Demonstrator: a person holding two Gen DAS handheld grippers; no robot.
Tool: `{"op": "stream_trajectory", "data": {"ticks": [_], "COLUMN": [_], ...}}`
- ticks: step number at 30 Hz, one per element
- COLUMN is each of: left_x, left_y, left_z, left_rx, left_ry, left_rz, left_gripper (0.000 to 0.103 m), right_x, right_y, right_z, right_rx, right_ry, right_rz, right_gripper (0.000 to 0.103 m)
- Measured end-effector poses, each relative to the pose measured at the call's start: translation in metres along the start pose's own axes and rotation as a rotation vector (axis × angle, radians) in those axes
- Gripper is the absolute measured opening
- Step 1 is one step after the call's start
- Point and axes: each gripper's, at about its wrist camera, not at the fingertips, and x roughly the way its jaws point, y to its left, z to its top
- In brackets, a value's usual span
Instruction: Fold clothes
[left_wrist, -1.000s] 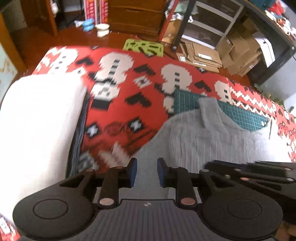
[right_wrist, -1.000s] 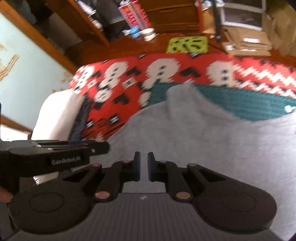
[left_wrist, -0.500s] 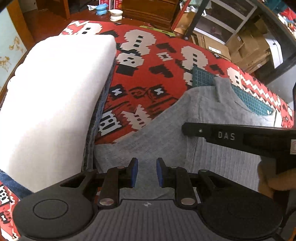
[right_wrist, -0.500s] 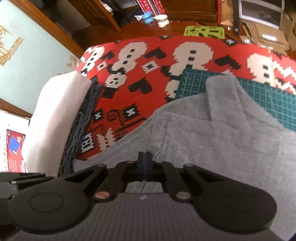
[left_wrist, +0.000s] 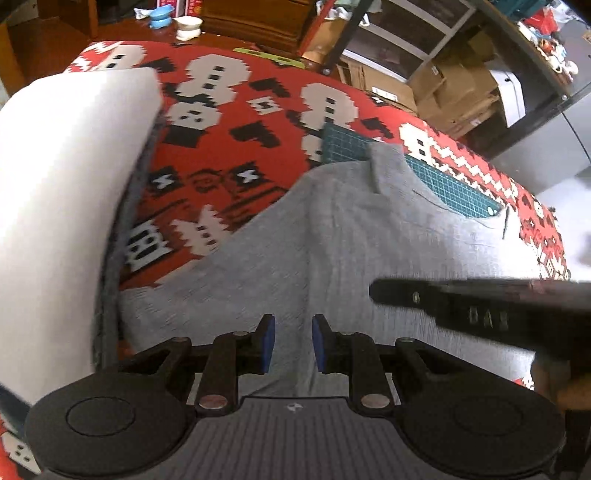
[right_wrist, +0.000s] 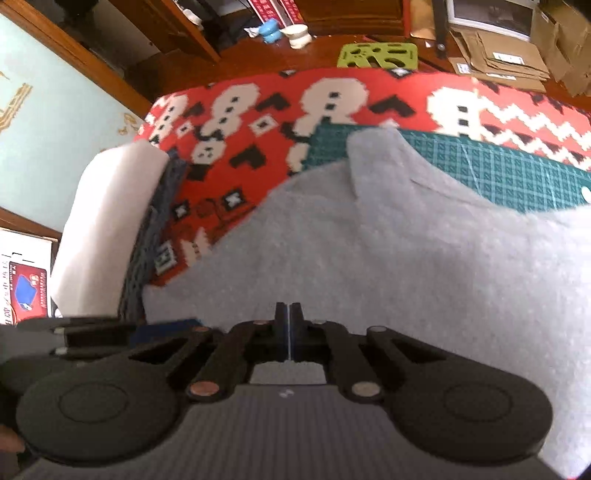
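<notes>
- Lying on the red patterned cover (left_wrist: 229, 192), the grey garment (left_wrist: 332, 251) partly covers a green grid mat (right_wrist: 498, 166).
- Left gripper (left_wrist: 290, 341): jaws released, above the cloth.
- Right gripper (right_wrist: 288, 332): jaws clenched; whether they hold cloth, I cannot tell.
- Its side reads "DAS" in the left view.

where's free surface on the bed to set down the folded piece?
Best patch: the red patterned blanket between the white folded stack and the grey garment, running to the far edge. A strip of green grid mat shows beyond the garment's collar. The near side is crowded: garment, left claw and right claw side by side.
</notes>
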Motion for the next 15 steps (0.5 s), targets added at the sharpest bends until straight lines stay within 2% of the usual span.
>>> {"op": "stream_trajectory", "data": {"ticks": [3, 5, 7, 8, 15], "left_x": [0.008, 0.013, 0.016, 0.016, 0.015], "left_y": [-0.002, -0.002, -0.002, -0.002, 0.002], "left_z": [0.006, 0.010, 0.012, 0.012, 0.009], "left_rx": [-0.013, -0.019, -0.020, -0.023, -0.021], "left_ry": [-0.006, -0.001, 0.002, -0.001, -0.009], "left_rz": [-0.007, -0.022, -0.025, -0.022, 0.011], "left_gripper": [0.021, 0.012, 0.007, 0.001, 0.001], "right_x": [-0.002, -0.003, 0.000, 0.002, 0.023], "right_y": [-0.001, 0.000, 0.002, 0.004, 0.013], "right_z": [-0.002, 0.000, 0.002, 0.003, 0.013], "right_rx": [0.008, 0.013, 0.013, 0.011, -0.012], "right_ry": [-0.010, -0.019, -0.023, -0.023, -0.011], "right_rz": [0.005, 0.012, 0.018, 0.023, 0.045], "right_gripper": [0.001, 0.001, 0.001, 0.001, 0.001]}}
